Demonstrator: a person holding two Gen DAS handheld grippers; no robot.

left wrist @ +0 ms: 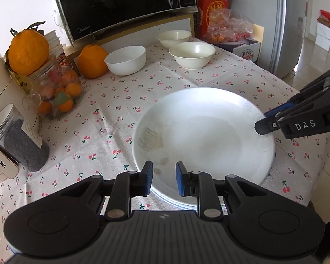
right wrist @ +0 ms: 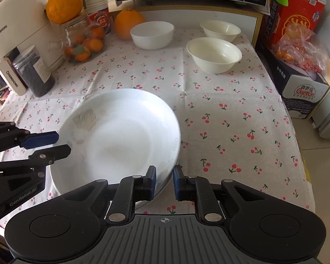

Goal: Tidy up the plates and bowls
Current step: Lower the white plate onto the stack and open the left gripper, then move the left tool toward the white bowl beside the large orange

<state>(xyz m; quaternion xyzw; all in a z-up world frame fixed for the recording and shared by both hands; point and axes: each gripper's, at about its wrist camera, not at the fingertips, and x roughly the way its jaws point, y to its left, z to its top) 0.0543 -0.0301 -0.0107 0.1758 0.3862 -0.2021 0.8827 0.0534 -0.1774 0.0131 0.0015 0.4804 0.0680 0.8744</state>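
A stack of white plates lies on the cherry-print tablecloth; it also shows in the right wrist view. My left gripper is open, its fingers over the near rim of the stack, holding nothing. My right gripper is open with the top plate's right rim between its fingers; in the left wrist view it reaches in at the plate's right edge. Three white bowls stand at the back: one at the left, one in the middle, one behind.
A microwave sits at the back. Oranges, a jar of small fruit, a dark-filled jar and a white appliance line the left side. Boxes and a bag of fruit stand at the right.
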